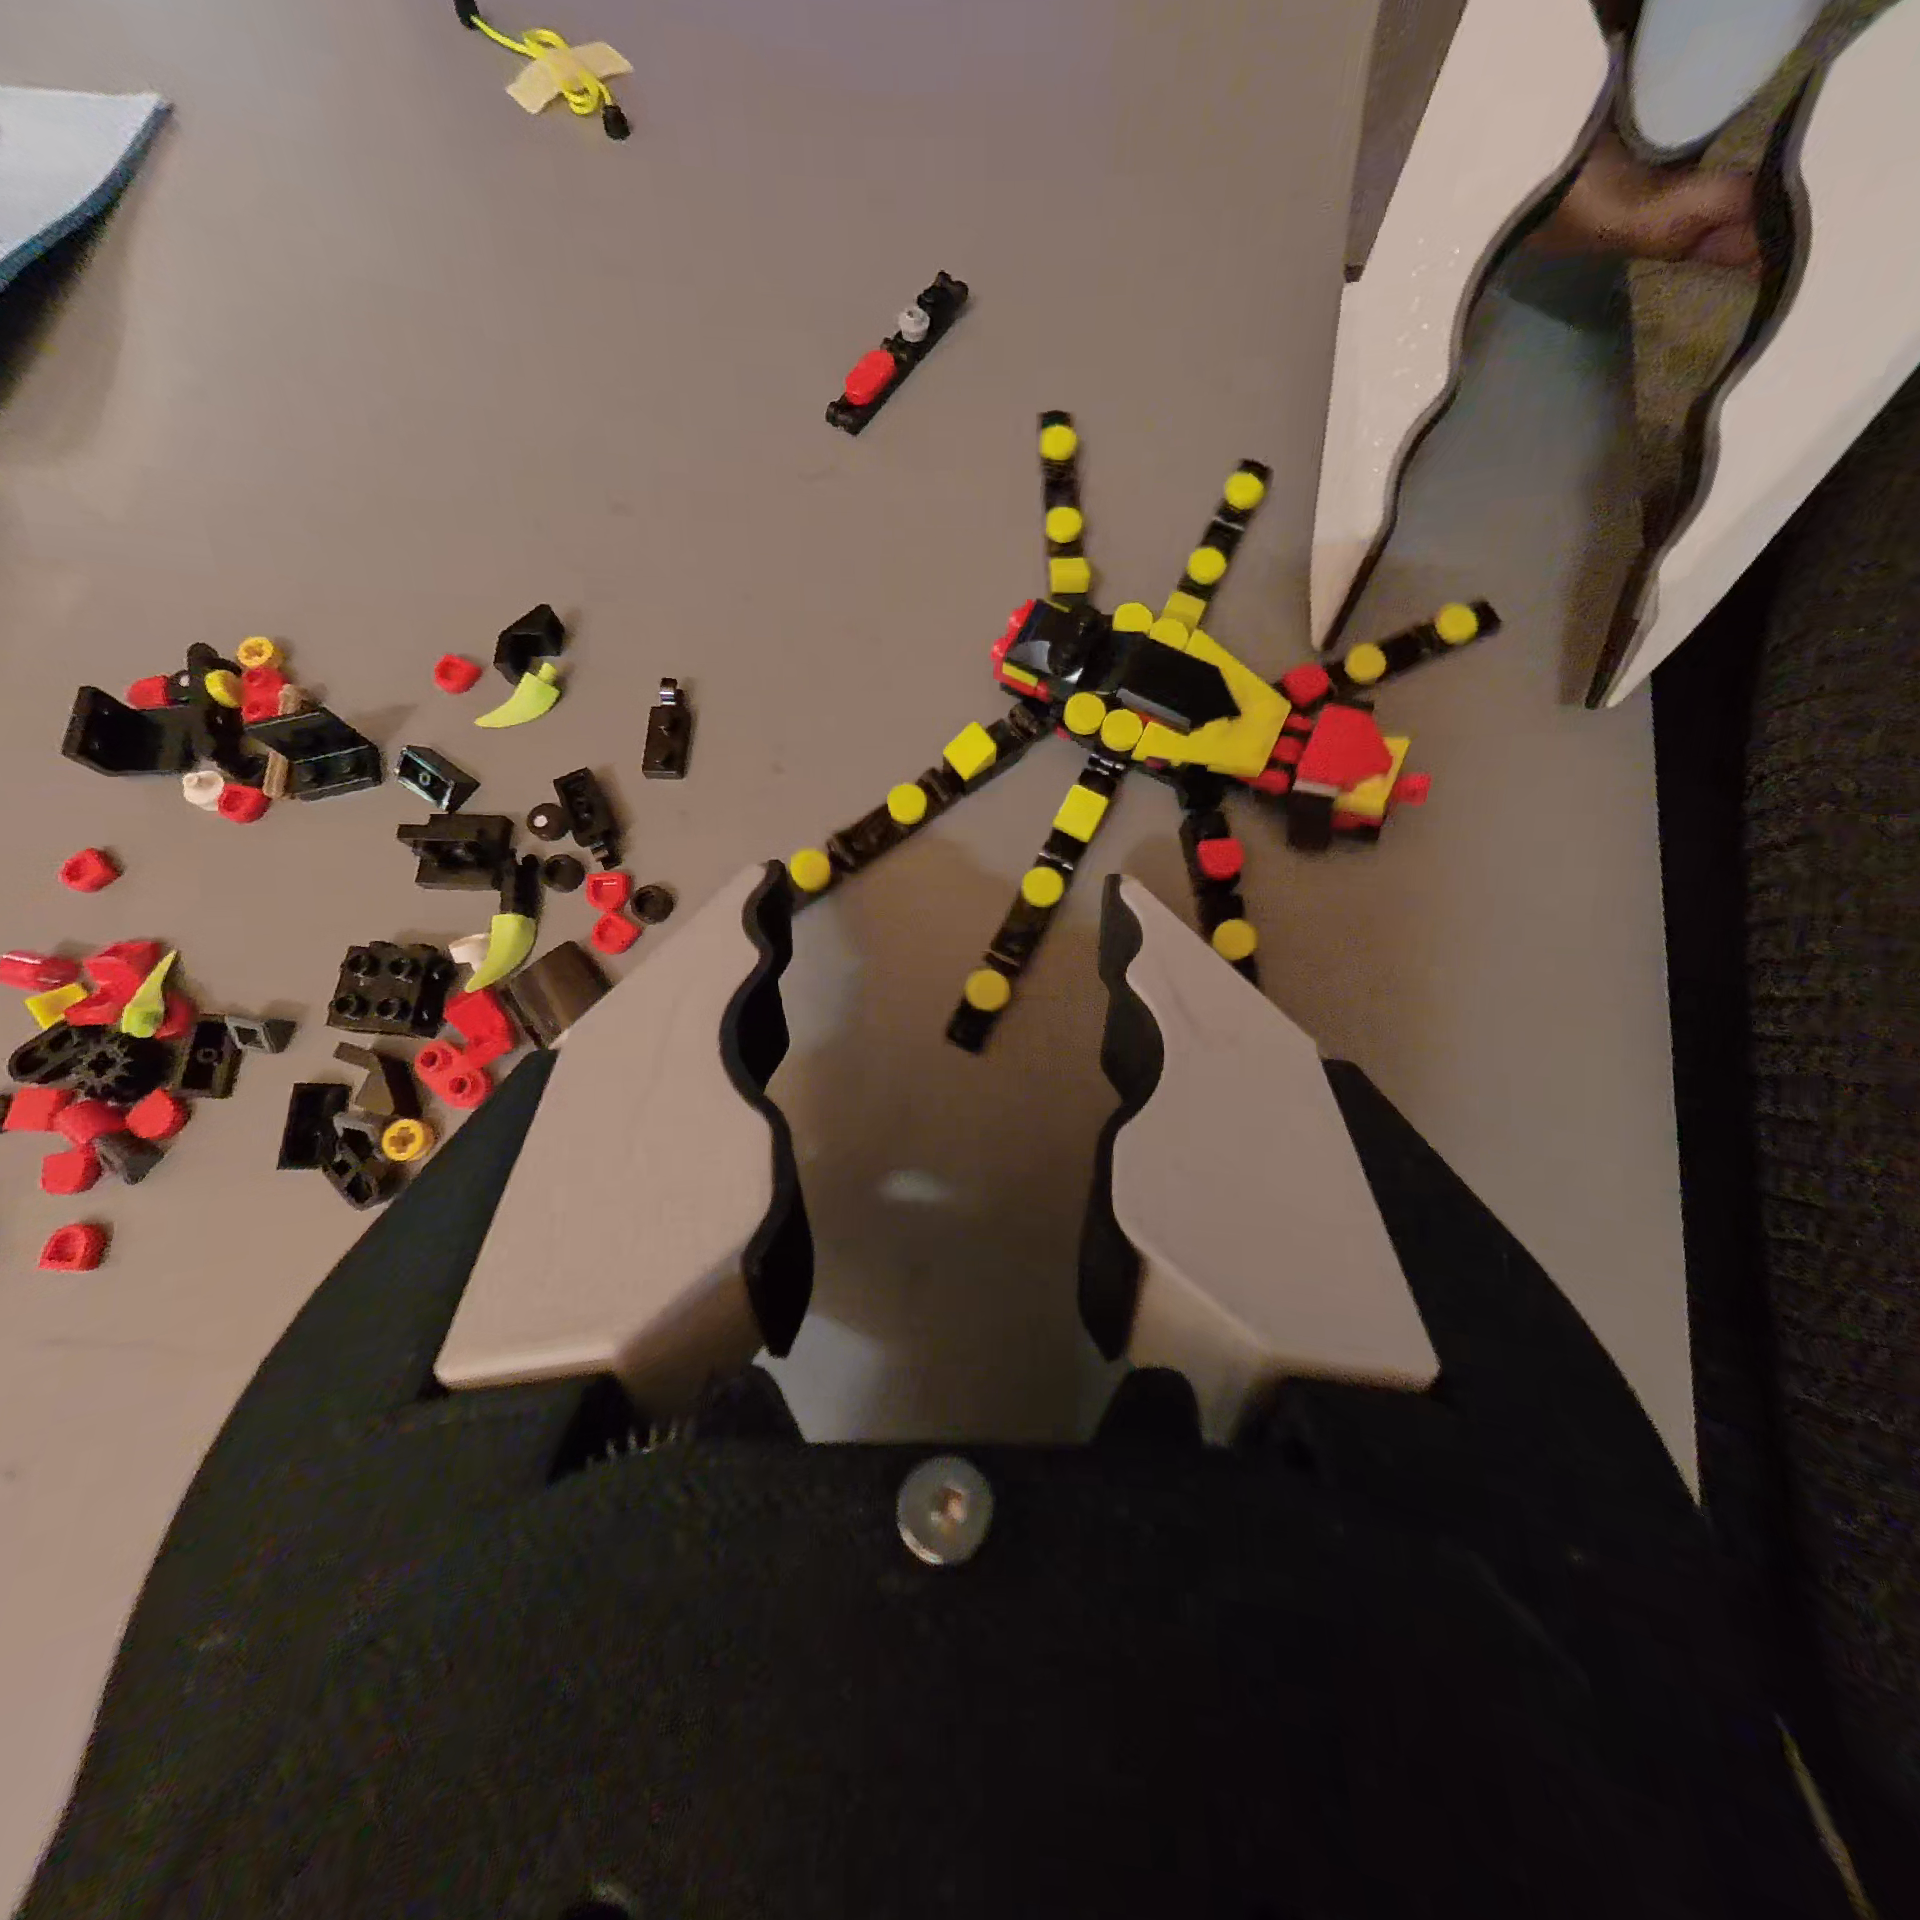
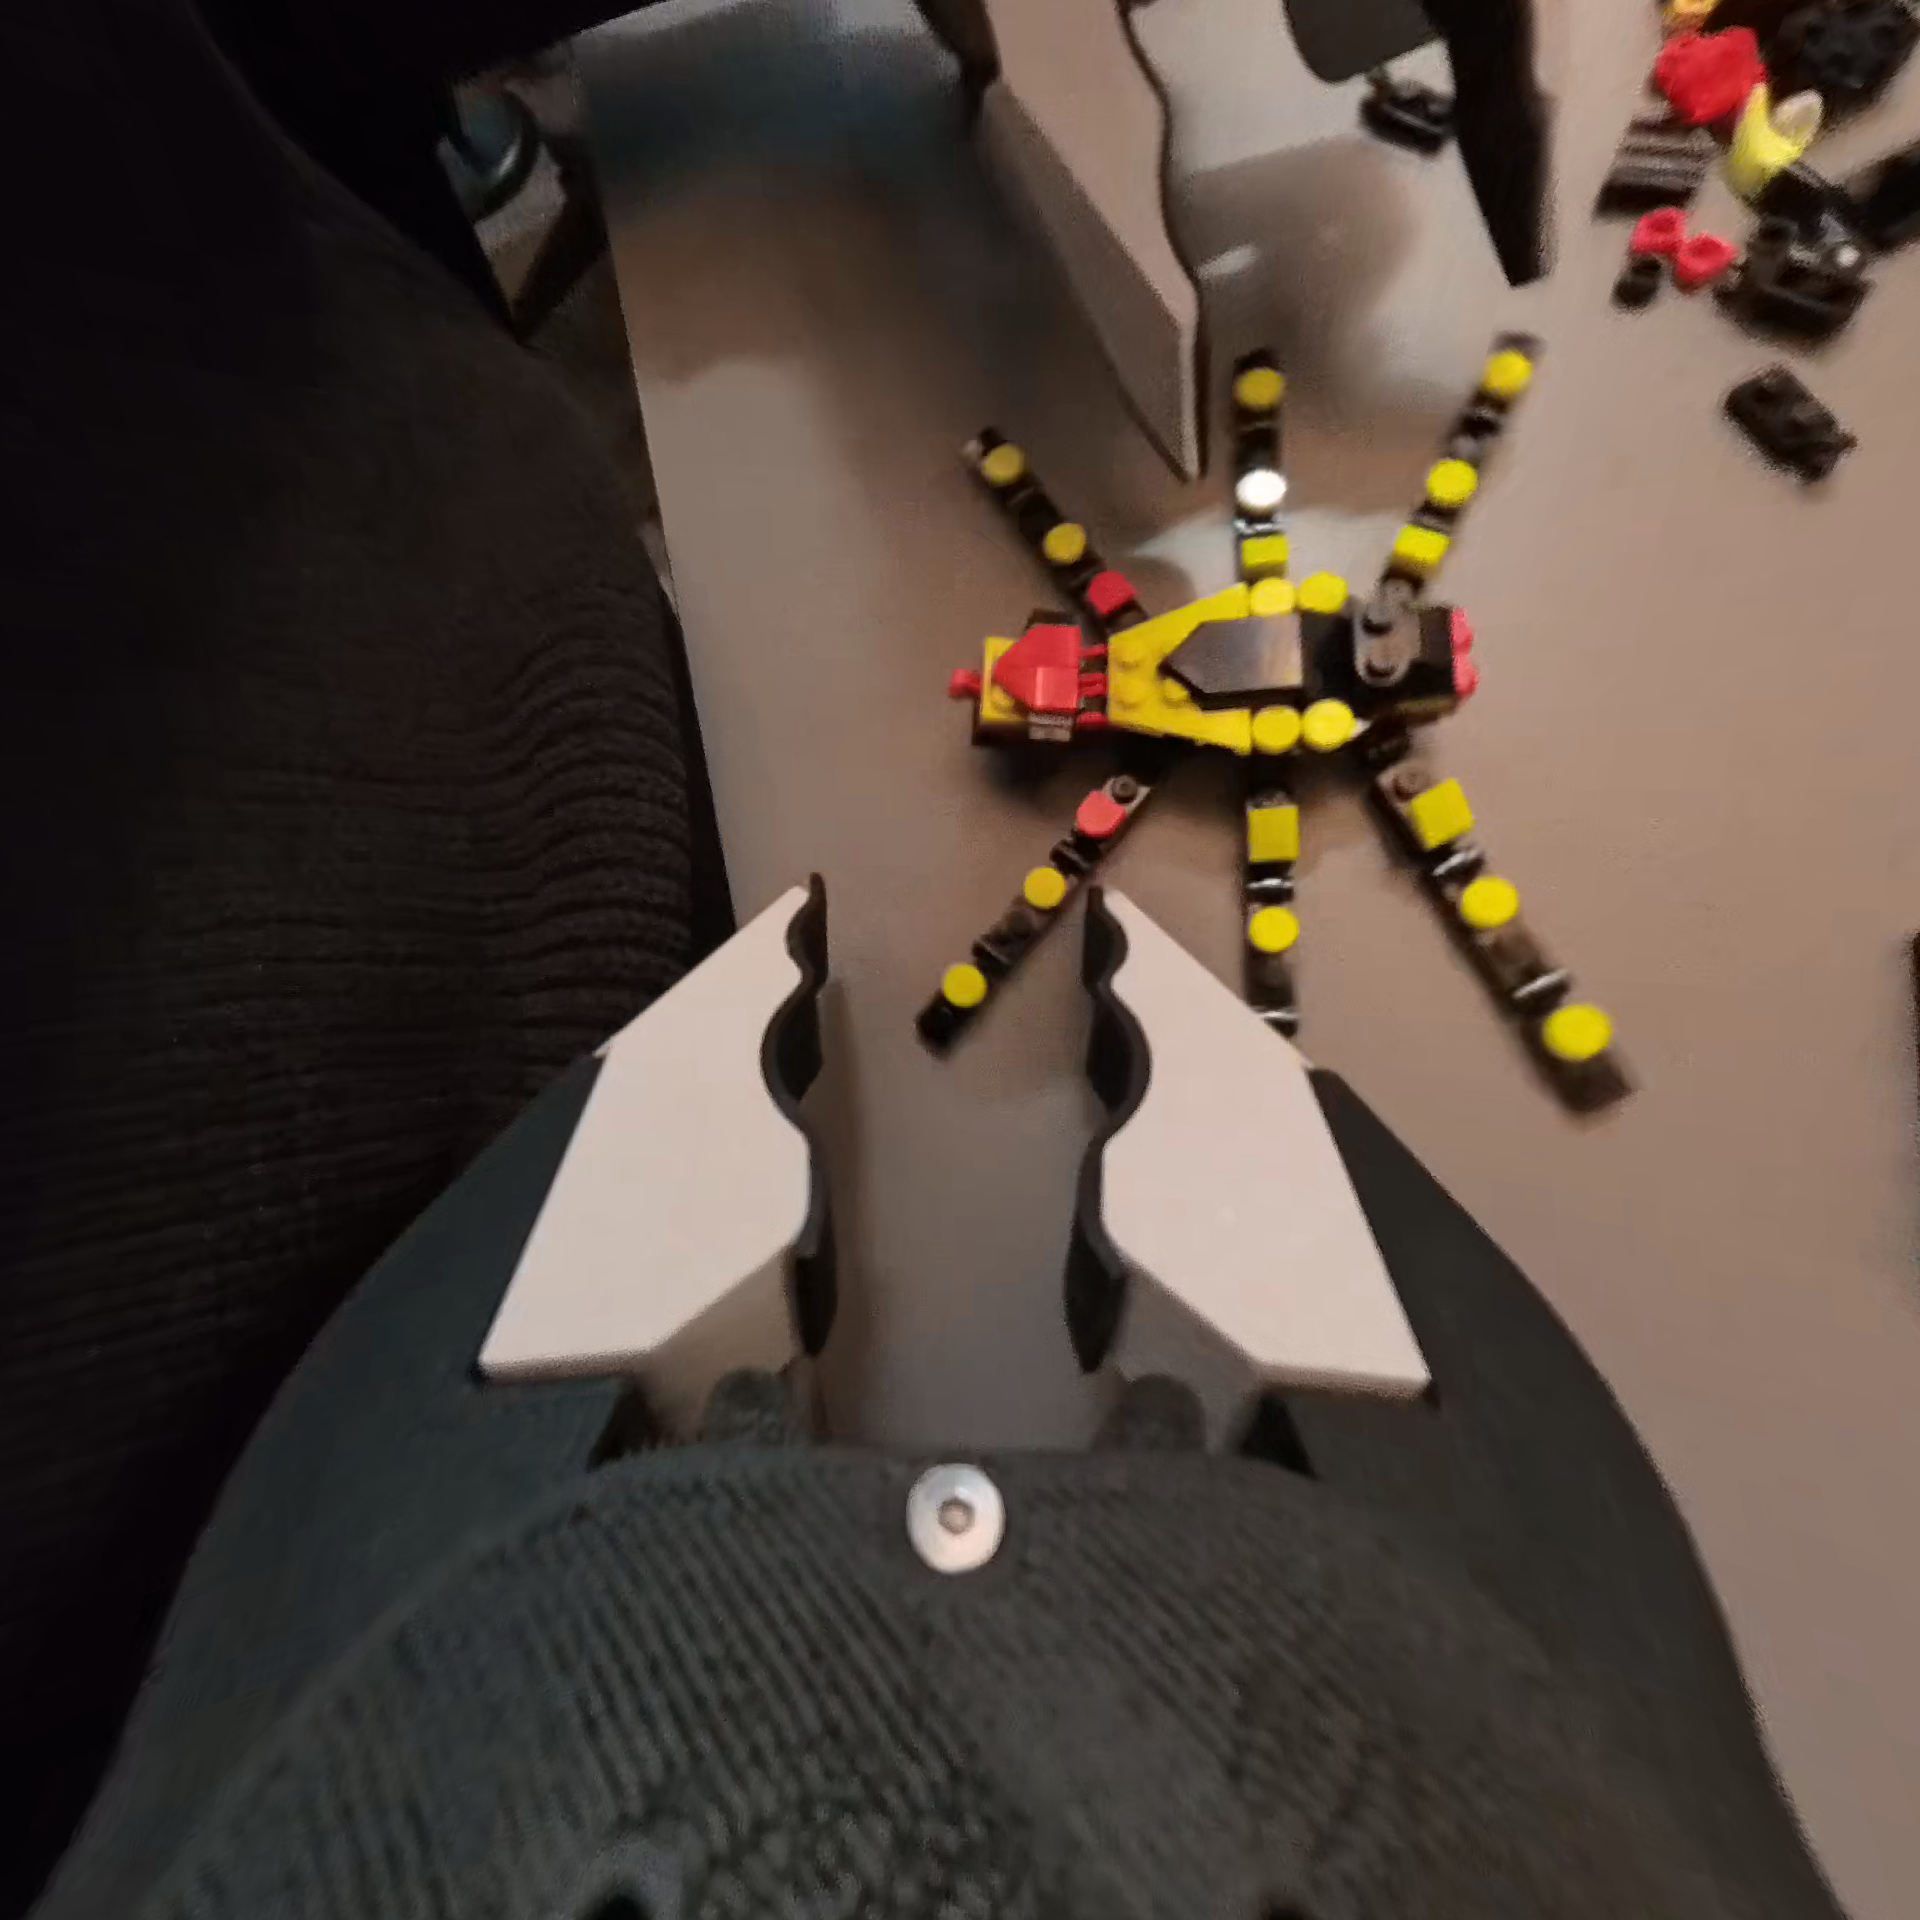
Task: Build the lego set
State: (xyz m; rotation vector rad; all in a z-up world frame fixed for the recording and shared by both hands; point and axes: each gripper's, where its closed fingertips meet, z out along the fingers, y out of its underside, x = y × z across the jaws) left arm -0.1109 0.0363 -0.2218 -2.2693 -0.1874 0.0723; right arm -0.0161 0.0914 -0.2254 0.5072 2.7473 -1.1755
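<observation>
Black claw [image 1: 940, 935] bodies, grey scalloped fingers [image 1: 665, 1091], silver screws.

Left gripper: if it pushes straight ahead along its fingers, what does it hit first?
Probably the spider model's near leg, the black strip with yellow studs lying just beyond the open left gripper. The body lies farther along. Height above the table is unclear, so it might pass over.

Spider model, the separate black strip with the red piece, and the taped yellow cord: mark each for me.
Spider model [image 1: 1153, 675], left wrist view: on its black back plate.
Black strip [image 1: 902, 351], left wrist view: on its middle, between the red and grey pieces.
Yellow cord [image 1: 566, 73], left wrist view: where the tape crosses it.
</observation>
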